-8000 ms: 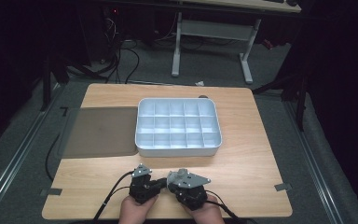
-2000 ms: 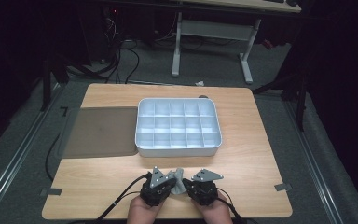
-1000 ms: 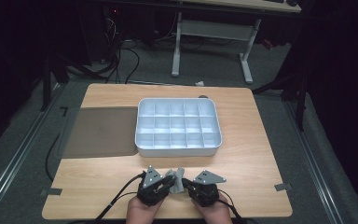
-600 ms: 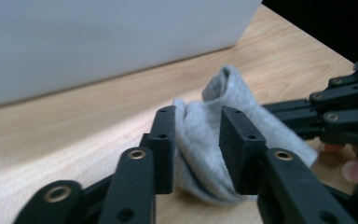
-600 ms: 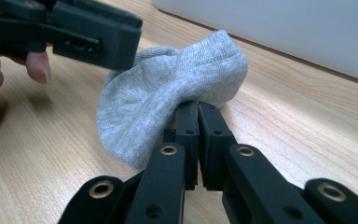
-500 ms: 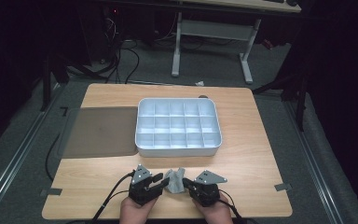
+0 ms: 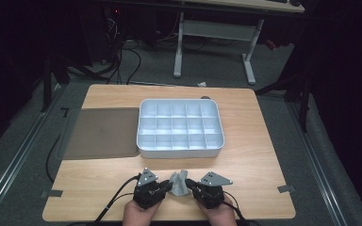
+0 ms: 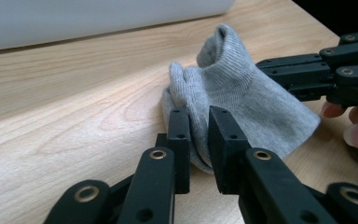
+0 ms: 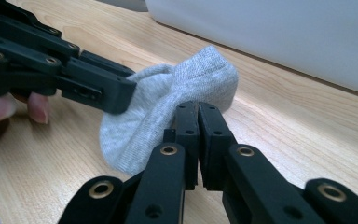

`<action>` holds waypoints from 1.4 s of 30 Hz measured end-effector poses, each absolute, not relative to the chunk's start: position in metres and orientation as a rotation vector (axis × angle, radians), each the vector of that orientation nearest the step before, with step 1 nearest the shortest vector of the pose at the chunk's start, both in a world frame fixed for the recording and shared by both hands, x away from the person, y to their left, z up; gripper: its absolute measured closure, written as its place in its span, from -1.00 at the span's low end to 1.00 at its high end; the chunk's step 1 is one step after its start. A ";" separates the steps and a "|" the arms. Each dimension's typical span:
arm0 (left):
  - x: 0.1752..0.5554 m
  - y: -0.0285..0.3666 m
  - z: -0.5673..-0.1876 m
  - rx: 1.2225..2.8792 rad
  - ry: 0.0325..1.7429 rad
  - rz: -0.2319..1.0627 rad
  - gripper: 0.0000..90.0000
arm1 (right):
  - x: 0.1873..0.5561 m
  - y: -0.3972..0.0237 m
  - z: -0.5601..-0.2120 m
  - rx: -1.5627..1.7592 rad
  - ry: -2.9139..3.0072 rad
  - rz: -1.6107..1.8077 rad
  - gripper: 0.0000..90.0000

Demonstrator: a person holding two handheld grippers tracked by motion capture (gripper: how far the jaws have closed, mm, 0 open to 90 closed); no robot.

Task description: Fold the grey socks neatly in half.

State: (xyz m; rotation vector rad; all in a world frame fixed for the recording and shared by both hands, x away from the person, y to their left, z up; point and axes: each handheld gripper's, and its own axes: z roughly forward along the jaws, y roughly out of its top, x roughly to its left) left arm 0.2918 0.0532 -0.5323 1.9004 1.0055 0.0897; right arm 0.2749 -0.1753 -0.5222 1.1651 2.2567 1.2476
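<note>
A small grey sock [image 7: 179,182] sits bunched up on the wooden table [image 7: 264,160] near its front edge, between my two grippers. My left gripper [image 7: 168,187] reaches it from the left. Its jaws have just been closing, and in the left gripper view [image 8: 199,140] they pinch a fold of the sock [image 8: 242,98]. My right gripper [image 7: 191,186] comes from the right. In the right gripper view [image 9: 198,135] its jaws are nearly together on the sock's edge [image 9: 168,107]. Each gripper view also shows the other gripper at the sock.
A white tray [image 7: 179,151] with several compartments stands mid-table, just beyond the grippers. A dark mat [image 7: 101,134] lies to its left. Cables trail from both grippers over the front edge. A desk frame [image 7: 212,33] stands on the floor behind the table.
Half a second ago the left gripper sat slightly off the sock to the left. Now its jaws are back on the sock. The right gripper has kept its hold and place.
</note>
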 end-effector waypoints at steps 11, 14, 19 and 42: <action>0.290 0.021 -0.532 1.991 0.919 0.085 0.75 | 0.273 -0.177 -0.517 1.160 2.232 1.258 0.97; 0.289 0.016 -0.531 2.030 0.882 0.099 0.74 | 0.272 -0.179 -0.517 1.159 2.224 1.273 1.00; 0.290 0.017 -0.530 2.076 0.839 0.096 0.73 | 0.271 -0.176 -0.520 1.134 2.243 1.273 1.00; 0.287 0.052 -0.520 1.940 0.868 0.092 0.70 | 0.271 -0.168 -0.529 1.068 2.293 1.197 1.00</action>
